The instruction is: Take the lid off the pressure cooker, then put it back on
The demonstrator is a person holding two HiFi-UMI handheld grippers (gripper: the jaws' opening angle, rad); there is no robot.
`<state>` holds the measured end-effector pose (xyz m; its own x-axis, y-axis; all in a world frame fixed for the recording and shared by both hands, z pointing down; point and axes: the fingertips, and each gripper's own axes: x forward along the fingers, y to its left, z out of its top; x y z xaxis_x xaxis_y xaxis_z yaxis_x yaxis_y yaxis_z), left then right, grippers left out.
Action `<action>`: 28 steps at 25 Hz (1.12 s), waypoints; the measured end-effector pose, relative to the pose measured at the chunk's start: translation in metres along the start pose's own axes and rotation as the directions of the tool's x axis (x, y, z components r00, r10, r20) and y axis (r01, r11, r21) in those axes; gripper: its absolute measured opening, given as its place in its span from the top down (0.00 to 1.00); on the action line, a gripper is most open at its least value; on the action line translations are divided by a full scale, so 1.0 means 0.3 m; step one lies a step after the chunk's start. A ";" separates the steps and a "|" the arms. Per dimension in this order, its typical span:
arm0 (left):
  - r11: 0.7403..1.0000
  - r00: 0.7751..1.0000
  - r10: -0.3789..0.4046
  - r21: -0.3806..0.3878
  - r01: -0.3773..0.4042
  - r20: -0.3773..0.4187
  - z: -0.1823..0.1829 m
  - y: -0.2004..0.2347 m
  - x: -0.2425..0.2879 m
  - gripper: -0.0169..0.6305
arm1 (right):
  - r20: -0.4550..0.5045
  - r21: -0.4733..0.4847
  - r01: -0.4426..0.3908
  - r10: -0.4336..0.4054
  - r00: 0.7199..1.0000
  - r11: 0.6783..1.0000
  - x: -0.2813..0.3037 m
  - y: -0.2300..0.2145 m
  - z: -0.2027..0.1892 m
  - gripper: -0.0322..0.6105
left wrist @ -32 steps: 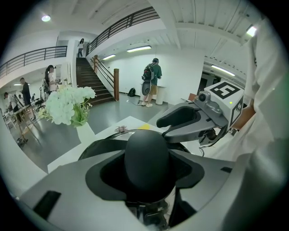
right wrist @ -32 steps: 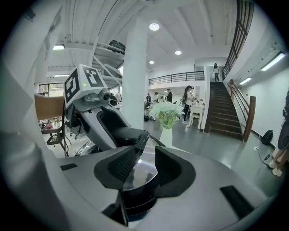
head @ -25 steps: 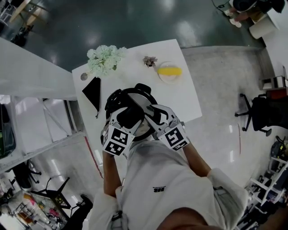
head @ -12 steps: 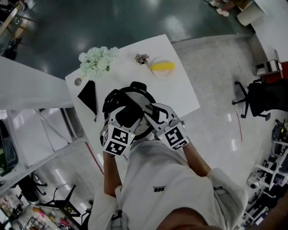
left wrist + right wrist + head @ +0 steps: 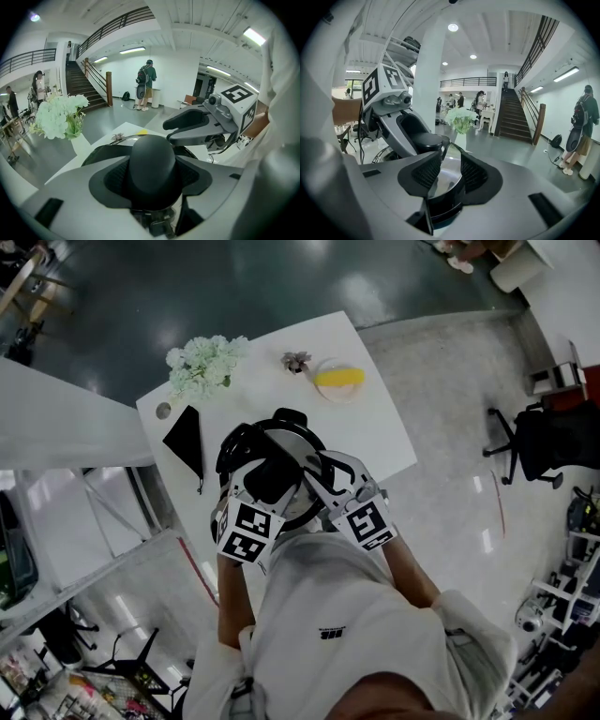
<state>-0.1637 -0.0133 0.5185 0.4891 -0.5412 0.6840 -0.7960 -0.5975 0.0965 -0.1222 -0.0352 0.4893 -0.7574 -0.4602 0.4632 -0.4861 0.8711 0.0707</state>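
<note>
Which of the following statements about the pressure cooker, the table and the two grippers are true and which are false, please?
1. The left gripper has its jaws closed on the black dome knob of the steel lid. True.
2. The steel lid lies on the table beside the pot. False: it sits on the black-handled pressure cooker.
3. The pale green flower bunch stands on the white table. True.
4. The other gripper hangs clear, jaws empty. False: the right gripper clasps the cooker's black rim piece.
5. The dish holds something red. False: the small plate holds a yellow thing.
</note>
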 end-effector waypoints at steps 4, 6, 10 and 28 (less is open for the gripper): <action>1.000 1.000 0.000 -0.009 0.000 0.006 0.005 0.001 -0.012 0.53 | 0.004 -0.002 0.008 -0.008 1.000 1.000 -0.004 0.000 0.009 0.74; 1.000 1.000 0.001 -0.008 -0.001 0.005 0.008 -0.001 -0.016 0.53 | 0.006 -0.002 0.013 -0.013 1.000 1.000 -0.005 -0.003 0.011 0.74; 1.000 1.000 0.000 -0.006 0.000 0.005 0.015 -0.006 -0.029 0.53 | 0.014 0.002 0.023 -0.023 1.000 1.000 -0.010 -0.011 0.019 0.74; 1.000 1.000 -0.010 0.001 0.010 0.029 0.026 -0.003 -0.036 0.53 | 0.042 -0.009 0.033 -0.032 0.999 0.999 -0.026 -0.028 0.033 0.74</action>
<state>-0.1655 -0.0117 0.5054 0.5070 -0.5524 0.6617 -0.7910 -0.6032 0.1025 -0.1164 -0.0407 0.4765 -0.7588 -0.4950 0.4234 -0.5066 0.8570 0.0942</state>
